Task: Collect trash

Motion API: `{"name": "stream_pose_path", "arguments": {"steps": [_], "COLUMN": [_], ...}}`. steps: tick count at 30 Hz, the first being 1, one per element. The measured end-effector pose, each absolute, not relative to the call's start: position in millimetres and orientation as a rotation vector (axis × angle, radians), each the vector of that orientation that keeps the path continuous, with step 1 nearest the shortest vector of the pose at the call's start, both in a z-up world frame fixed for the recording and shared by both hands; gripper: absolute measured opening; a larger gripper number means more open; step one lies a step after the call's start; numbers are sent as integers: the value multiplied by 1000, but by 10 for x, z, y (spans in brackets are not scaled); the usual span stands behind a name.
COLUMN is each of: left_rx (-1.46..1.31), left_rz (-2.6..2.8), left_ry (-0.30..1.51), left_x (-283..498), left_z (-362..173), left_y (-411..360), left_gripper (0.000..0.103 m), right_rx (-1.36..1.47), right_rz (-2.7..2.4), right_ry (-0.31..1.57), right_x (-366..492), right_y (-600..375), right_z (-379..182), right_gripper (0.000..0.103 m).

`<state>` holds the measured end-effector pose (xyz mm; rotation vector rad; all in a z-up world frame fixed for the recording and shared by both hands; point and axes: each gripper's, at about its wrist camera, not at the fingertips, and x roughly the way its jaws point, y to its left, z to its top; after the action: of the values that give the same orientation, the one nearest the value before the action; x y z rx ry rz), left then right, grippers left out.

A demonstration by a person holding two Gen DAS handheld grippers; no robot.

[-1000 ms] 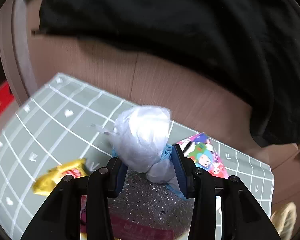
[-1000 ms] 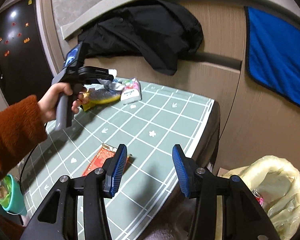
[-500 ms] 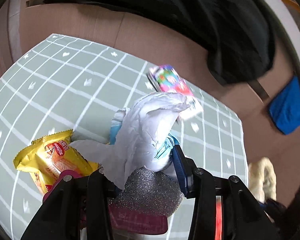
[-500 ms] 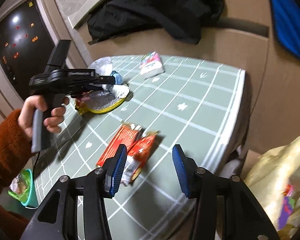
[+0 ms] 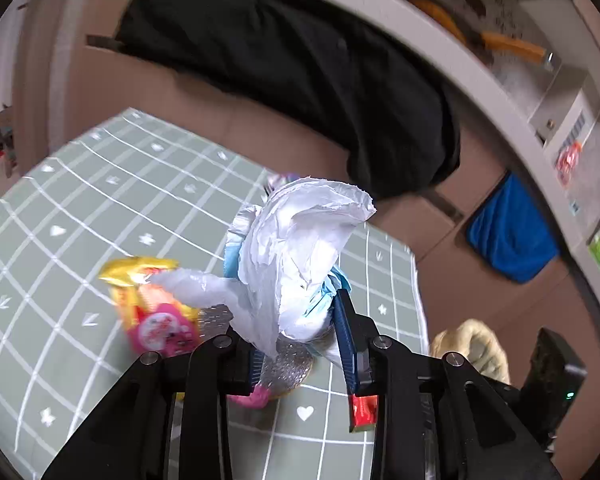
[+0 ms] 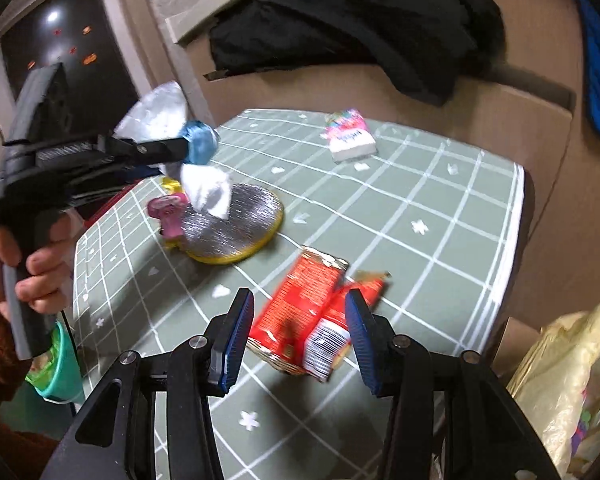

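Left gripper: jaws clamped on a wad of white tissue with a blue wrapper bunched into it. In the right wrist view the wad is seen held clear above the tabletop; a second ago it was still down among the litter, so the pick is judged complete and only the carry is left.

Right gripper: jaws wide open, nothing gripped. The red snack wrappers are now framed between the jaws at the near edge of the tabletop; a second ago they were off to the left of the jaws. Contact cannot be told, as the frame is motion-blurred. A closing pinch is judged to be the next call there.

Outward from the jaws, litter left on the tabletop:
- silver foil disc with yellow rim, directly under the lifted wad
- pink packet and yellow snack bag, on the left, touching the disc
- pink-and-white tissue pack, far side, well apart from the rest

A yellowish trash bag is seen off the tabletop's right edge, beside the right gripper; in the left wrist view it is ahead and to the right. It is assumed to be the drop point for both loads.

Risk: the tissue is loose and trailing, so a piece could be shed during the swing.
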<state>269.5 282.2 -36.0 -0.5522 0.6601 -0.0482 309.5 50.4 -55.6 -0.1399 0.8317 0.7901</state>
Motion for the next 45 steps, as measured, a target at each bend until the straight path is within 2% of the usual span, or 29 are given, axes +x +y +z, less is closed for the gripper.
{"name": "stream_pose_path", "arguments": {"steps": [14, 17, 18, 20, 21, 23, 25, 35, 45], "left_rx": [-557, -542, -540, -534, -529, -509, -484, -367, -221], "left_rz": [76, 87, 88, 89, 91, 90, 82, 14, -110], "left_ry": [666, 654, 652, 649, 647, 644, 638, 572, 502], "left_x": [2038, 1937, 1916, 1884, 1881, 1877, 1876, 1937, 2073], "left_z": [-469, -456, -455, -443, -435, -416, -385, -59, 367], "left_y": [3013, 2968, 2955, 2920, 2904, 2854, 2784, 2283, 1403], "left_gripper": [32, 32, 32, 32, 32, 33, 33, 32, 33], "right_rx": [-83, -183, -221, -267, -277, -258, -256, -172, -74], "right_rz": [629, 608, 608, 635, 657, 710, 728, 725, 647], "right_ry": [947, 910, 897, 877, 870, 846, 798, 676, 542], "right_x": [3325, 3266, 3240, 3181, 3148, 3095, 3020, 2844, 2659], "right_y": [458, 610, 662, 734, 753, 732, 693, 241, -520], "right_z": [-908, -926, -929, -921, -906, -830, -681, -83, 355], "right_gripper": [45, 46, 44, 33, 31, 24, 20, 20, 20]}}
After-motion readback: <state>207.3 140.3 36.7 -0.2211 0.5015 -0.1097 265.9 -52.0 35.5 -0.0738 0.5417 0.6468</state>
